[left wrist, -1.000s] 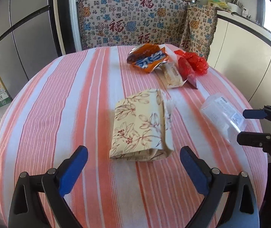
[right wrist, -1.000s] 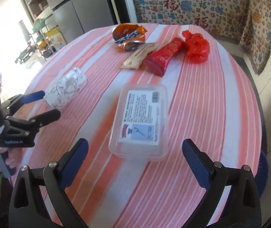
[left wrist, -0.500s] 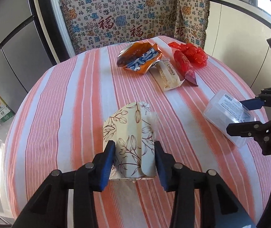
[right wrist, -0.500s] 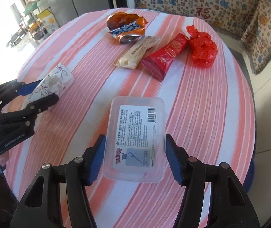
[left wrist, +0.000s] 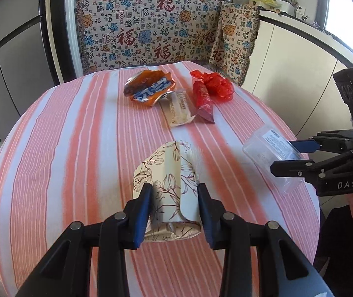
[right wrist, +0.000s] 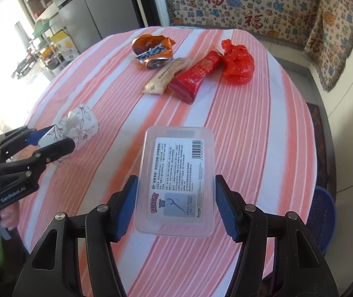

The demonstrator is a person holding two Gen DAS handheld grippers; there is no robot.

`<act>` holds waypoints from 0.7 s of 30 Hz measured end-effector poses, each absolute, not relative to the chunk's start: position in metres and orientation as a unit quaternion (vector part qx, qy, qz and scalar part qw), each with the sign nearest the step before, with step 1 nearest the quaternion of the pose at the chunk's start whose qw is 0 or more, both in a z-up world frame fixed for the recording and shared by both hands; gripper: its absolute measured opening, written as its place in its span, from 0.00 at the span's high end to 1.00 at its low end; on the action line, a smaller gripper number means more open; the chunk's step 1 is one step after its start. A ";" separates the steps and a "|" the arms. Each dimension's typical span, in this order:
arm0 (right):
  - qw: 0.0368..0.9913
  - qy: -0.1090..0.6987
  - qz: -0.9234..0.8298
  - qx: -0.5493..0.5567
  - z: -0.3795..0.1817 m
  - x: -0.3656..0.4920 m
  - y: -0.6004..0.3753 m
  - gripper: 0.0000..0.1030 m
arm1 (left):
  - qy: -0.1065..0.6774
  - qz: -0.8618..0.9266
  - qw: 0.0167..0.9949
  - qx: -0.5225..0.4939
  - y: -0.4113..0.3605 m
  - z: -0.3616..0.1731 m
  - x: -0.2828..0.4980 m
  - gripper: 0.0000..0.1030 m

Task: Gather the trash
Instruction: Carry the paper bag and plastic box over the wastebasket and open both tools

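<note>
Gripping the tissue pack point(left wrist: 169, 188) above the table point(left wrist: 65, 148), the left gripper point(left wrist: 174, 212) is squashing it; the right gripper point(right wrist: 176, 205) is pinching a slick plastic box point(right wrist: 176, 180) that may be slipping.

tissue pack point(left wrist: 166, 185) left, box point(left wrist: 270, 153) right (wrappers point(left wrist: 149, 89) behind)

Behind the striped bench point(left wrist: 60, 148) a patterned throw point(left wrist: 151, 37) drapes a counter; a grey refrigerator point(right wrist: 94, 7) stands left of it, a sunlit window point(left wrist: 347, 7) right.
</note>
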State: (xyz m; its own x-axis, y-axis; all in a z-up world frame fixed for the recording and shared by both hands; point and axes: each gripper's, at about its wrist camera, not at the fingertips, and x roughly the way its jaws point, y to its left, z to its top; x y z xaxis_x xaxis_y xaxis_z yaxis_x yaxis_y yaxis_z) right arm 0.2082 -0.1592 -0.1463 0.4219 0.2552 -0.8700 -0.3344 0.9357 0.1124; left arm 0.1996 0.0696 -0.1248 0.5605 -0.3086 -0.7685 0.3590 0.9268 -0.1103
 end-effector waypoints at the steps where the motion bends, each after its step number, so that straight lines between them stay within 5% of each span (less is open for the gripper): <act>1: 0.843 0.508 0.174 -0.037 -0.146 0.207 -0.162 0.39 | 0.429 -0.192 0.882 0.031 0.064 -0.124 0.198 0.64; 21: 0.877 0.467 0.091 0.059 -0.115 0.178 -0.307 0.39 | 0.414 -0.306 0.856 0.050 -0.084 -0.100 0.201 0.64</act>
